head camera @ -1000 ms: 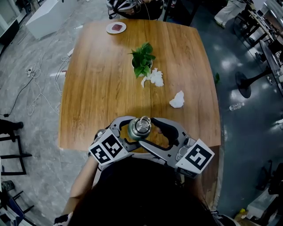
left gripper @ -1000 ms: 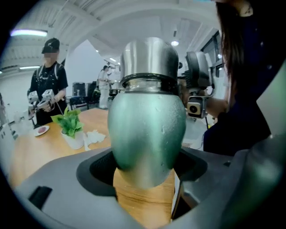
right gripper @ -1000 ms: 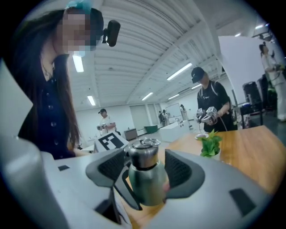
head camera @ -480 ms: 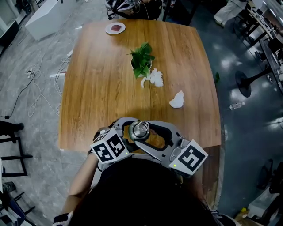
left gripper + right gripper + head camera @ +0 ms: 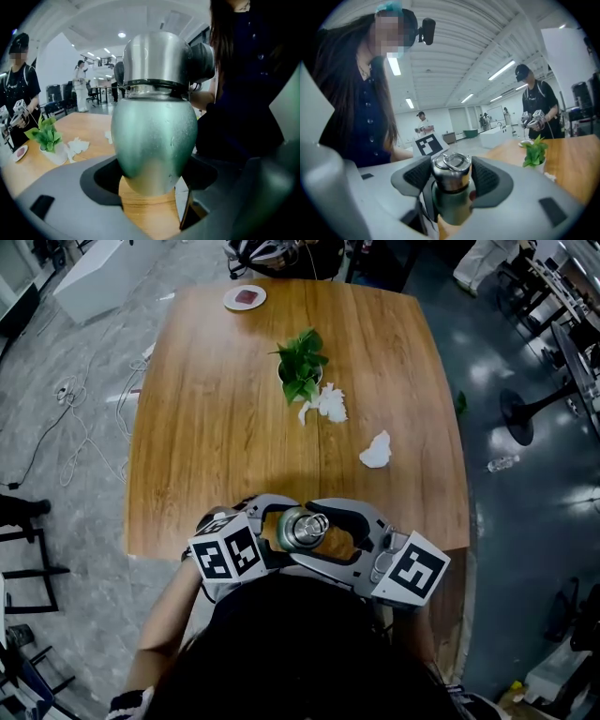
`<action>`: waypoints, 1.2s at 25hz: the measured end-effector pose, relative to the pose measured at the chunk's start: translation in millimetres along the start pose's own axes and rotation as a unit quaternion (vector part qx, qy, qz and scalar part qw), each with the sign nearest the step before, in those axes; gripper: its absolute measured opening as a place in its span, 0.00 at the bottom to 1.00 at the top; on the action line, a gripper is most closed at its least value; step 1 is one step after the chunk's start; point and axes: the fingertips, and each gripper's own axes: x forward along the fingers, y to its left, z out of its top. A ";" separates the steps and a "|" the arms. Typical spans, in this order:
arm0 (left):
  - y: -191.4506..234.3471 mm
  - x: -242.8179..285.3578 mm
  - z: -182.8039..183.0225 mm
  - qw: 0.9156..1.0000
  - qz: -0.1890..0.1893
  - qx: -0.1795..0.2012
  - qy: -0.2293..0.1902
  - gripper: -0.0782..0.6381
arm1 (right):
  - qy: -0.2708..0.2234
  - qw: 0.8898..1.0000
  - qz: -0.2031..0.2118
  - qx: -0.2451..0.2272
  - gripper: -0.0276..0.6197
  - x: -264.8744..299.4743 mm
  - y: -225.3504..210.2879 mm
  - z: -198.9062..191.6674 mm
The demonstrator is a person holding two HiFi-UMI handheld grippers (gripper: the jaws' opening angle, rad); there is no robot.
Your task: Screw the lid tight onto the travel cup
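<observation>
The travel cup (image 5: pixel 298 528) has a green metal body and a silver lid with a ring. It is held over the near edge of the wooden table (image 5: pixel 216 427), tipped with the lid toward the right. In the left gripper view the body (image 5: pixel 154 140) fills the middle, with my left gripper (image 5: pixel 152 180) shut round its lower part. In the right gripper view the lid (image 5: pixel 451 171) sits between the ribbed pads (image 5: pixel 487 180), and my right gripper (image 5: pixel 451 177) is shut on it. The green body (image 5: pixel 452 208) shows below the lid. The marker cubes of both grippers (image 5: pixel 225 557) (image 5: pixel 417 568) flank the cup.
A small potted plant (image 5: pixel 302 367) stands mid-table with crumpled tissues (image 5: pixel 325 405) beside it and another tissue (image 5: pixel 376 452) to the right. A small plate (image 5: pixel 245 298) lies at the far edge. People stand in the background beyond the table.
The cup and both grippers have drifted a little toward me. The right gripper's marker cube swung down and back up, and the cup has tipped from upright.
</observation>
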 end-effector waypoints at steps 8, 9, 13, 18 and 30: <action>31.4 3.9 -0.6 0.992 0.099 -0.071 0.012 0.65 | -0.015 0.992 -0.124 -0.020 0.45 5.0 -26.2 3.7; 36.1 2.7 -1.2 0.989 0.119 -0.081 0.015 0.65 | -0.017 0.989 -0.142 -0.021 0.45 4.4 -29.7 4.3; 43.2 1.5 -4.3 0.983 0.157 -0.088 0.025 0.65 | -0.015 0.988 -0.152 -0.016 0.45 6.0 -30.7 2.9; 23.9 2.8 -4.6 0.997 0.069 -0.045 0.013 0.65 | 0.009 0.997 -0.070 -0.026 0.47 2.9 -14.6 -1.6; 56.2 -0.5 -11.3 0.973 0.200 -0.104 0.050 0.65 | -0.021 0.975 -0.221 -0.003 0.46 2.3 -46.8 -4.6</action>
